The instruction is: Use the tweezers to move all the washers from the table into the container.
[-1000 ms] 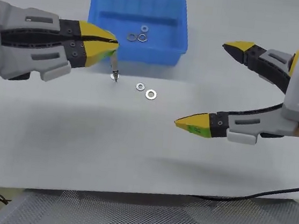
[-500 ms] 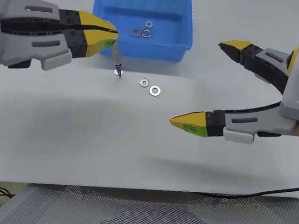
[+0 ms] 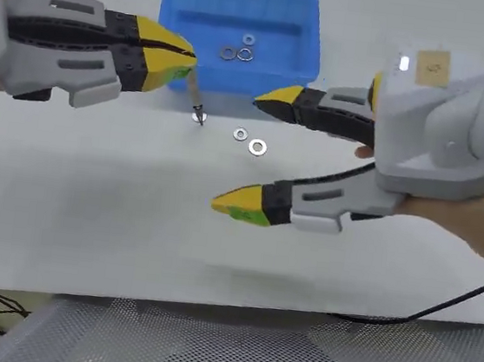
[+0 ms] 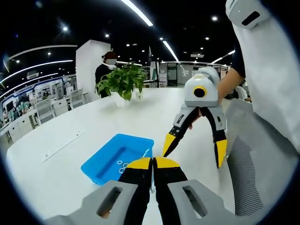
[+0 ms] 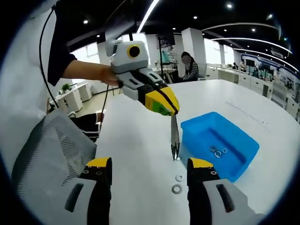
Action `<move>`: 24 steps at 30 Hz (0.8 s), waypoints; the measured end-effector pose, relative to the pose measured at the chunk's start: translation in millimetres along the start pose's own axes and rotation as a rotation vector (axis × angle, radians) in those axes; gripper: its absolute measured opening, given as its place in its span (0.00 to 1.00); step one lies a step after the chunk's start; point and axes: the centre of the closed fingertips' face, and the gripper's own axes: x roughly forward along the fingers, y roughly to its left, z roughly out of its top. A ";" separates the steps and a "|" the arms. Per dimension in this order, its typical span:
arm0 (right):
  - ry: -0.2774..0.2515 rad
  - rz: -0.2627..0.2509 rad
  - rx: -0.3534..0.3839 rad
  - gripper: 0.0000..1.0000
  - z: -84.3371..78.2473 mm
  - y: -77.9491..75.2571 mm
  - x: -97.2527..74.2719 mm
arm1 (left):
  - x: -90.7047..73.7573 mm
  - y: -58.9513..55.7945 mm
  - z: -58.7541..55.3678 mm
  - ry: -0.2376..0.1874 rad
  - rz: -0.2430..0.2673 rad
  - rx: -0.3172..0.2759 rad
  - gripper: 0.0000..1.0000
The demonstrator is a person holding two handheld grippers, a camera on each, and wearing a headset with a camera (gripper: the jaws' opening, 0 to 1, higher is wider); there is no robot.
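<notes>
The tweezers [image 3: 195, 99] are gripped at their upper end between the closed jaws of the left gripper [image 3: 190, 63]. Their long axis is held nearly upright, and their tips are pointed down at the white table [image 3: 90, 207]. In the head view they are seen to lean slightly, with the tips a little right of the held end. In the right gripper view the tweezers [image 5: 174, 136] are seen hanging almost straight down from the left gripper [image 5: 165, 105]. The tips are placed just in front of the near wall of the blue container [image 3: 283, 15], close above the tabletop. A small bright spot is seen at the tips; whether it is a washer cannot be told.

Two loose washers [image 3: 240, 134] [image 3: 258, 147] are lying on the table just to the right of the tips, close beside each other. Three more washers [image 3: 239, 51] are gathered inside the container, near its middle.

The right gripper [image 3: 235, 152] is held to the right with its jaws spread wide apart and nothing between them. One yellow-tipped jaw is pointed toward the container's near wall, and the other lies nearer the person. In the left gripper view the right gripper [image 4: 193, 157] is seen facing the camera.
</notes>
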 end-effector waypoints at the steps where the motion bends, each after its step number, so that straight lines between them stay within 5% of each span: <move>1: 0.018 -0.015 -0.016 0.60 0.7 -5.7 4.9 | -0.2 0.9 -0.3 0.007 0.000 0.002 0.04; 15: 0.071 0.076 -0.107 0.30 15.2 -33.2 52.3 | -2.0 -3.4 -3.2 0.049 -0.060 0.004 0.04; 20: 0.100 0.093 -0.160 0.13 13.1 -39.6 59.7 | -1.9 -2.5 -4.1 0.058 -0.057 0.007 0.04; 24: 0.115 0.118 -0.194 0.11 12.4 -37.0 60.2 | -3.0 -3.0 -5.1 0.061 -0.055 0.008 0.04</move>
